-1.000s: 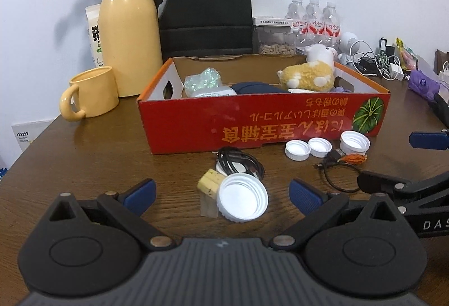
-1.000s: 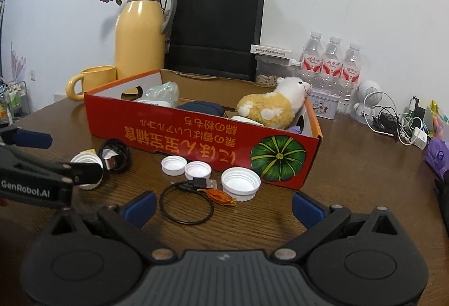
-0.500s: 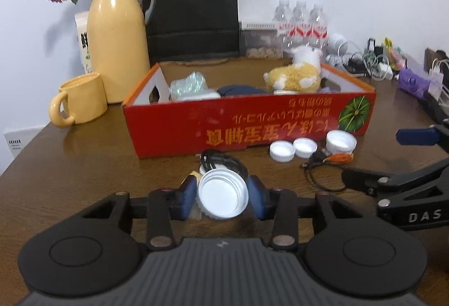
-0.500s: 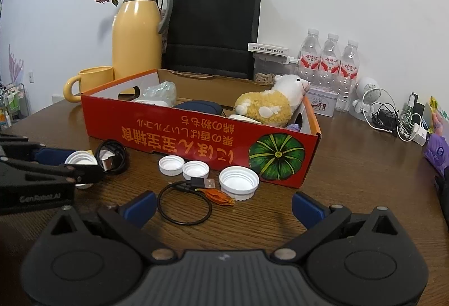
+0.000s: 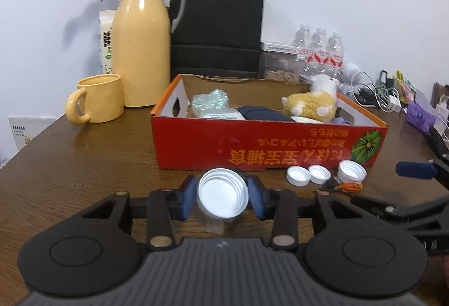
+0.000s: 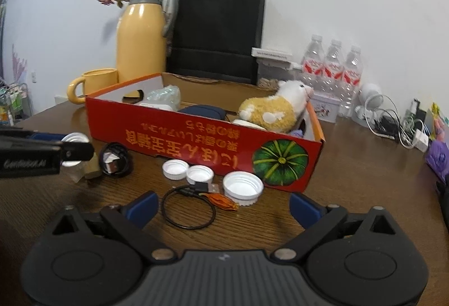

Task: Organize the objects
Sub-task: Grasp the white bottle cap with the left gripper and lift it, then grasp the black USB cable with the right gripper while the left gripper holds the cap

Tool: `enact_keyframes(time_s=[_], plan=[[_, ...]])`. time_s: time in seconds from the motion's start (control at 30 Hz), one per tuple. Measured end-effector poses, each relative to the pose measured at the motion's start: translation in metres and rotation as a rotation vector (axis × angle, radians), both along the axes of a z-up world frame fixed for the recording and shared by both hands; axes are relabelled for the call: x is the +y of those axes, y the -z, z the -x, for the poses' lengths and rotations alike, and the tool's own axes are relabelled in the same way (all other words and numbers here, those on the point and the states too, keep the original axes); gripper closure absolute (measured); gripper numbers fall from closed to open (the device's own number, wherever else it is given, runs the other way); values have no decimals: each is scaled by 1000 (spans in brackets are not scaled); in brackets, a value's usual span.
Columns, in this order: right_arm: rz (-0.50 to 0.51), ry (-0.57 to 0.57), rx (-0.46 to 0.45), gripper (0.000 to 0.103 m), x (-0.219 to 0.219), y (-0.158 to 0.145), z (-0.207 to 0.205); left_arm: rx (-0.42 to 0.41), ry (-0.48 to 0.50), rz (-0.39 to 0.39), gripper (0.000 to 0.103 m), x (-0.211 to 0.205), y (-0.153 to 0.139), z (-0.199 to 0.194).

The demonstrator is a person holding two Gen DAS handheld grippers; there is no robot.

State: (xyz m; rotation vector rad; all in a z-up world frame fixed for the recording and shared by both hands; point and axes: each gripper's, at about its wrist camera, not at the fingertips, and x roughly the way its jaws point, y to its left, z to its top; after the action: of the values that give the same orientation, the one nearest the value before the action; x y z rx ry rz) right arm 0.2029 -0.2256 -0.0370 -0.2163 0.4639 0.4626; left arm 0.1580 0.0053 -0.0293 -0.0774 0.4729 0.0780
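My left gripper [image 5: 223,198] is shut on a large white jar lid [image 5: 223,196] and holds it lifted above the table, in front of the red cardboard box [image 5: 252,149]. The box holds a plush sheep [image 5: 311,104], a crinkly packet and a dark pouch. The held lid also shows in the right wrist view [image 6: 73,149]. My right gripper [image 6: 223,203] is open and empty, low over a black cable loop [image 6: 189,207]. Three white lids [image 6: 242,188] lie before the box.
A yellow thermos [image 5: 141,53] and yellow mug [image 5: 98,102] stand left of the box. A black paper bag [image 5: 217,28] and water bottles [image 5: 320,53] stand behind. A coiled black cable [image 6: 115,160] and a small tan block lie at left. Chargers and cords clutter the right.
My left gripper closed on the large white lid and lifted it off the table toward the box. The right gripper stayed open and barely moved.
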Motion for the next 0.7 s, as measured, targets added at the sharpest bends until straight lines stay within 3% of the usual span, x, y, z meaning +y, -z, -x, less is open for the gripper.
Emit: enact_keyframes(time_s=[0.07,0.33,0.43,0.7], plan=[[1,-18,-4,18,3,-1,1,-6,-15,5,62,5,-1,0],[-9,-53,30,58,24,0,-9,-18,-58,20,62,24,-3,3],[12,-46,43,67,25,1,-17,-19,-58,26,62,29,-3,4],[22,-90,98,71,23,6,-43,-16,-48,46,62,36,-3,6]])
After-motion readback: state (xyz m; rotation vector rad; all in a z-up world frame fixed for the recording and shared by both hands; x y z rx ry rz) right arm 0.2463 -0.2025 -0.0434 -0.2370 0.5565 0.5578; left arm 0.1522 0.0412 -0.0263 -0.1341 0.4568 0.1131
